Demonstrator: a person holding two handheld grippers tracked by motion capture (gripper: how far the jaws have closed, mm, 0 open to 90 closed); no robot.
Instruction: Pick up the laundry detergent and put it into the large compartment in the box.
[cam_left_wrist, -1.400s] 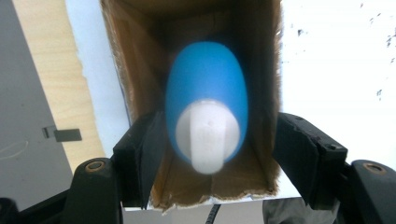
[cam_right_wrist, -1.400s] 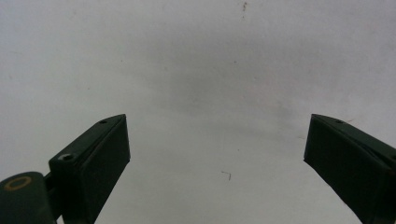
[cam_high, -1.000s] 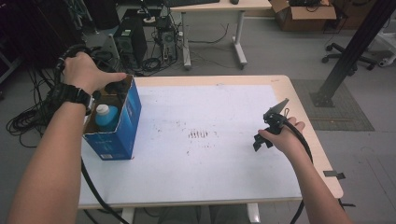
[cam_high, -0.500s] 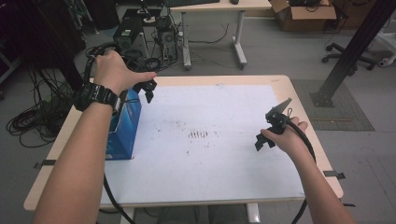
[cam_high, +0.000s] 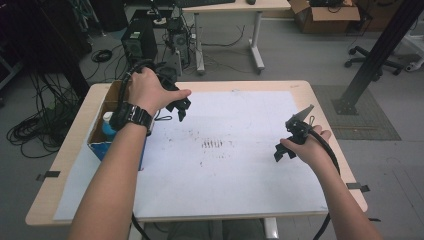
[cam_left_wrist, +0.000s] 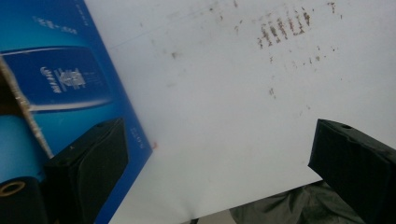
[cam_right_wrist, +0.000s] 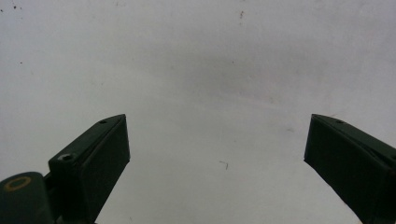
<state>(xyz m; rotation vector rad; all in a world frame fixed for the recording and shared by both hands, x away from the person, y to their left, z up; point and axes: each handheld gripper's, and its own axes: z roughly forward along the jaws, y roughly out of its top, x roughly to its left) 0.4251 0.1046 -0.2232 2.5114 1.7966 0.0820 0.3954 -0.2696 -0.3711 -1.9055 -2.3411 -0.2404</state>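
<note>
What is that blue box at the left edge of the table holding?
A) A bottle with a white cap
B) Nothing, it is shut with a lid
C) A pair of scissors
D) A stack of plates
A: in the high view the open blue box at the table's left edge has a blue bottle with a white cap standing inside it, just beside the person's left forearm.

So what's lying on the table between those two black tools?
Just white paper with dark smudges, seen from the high view.
</note>
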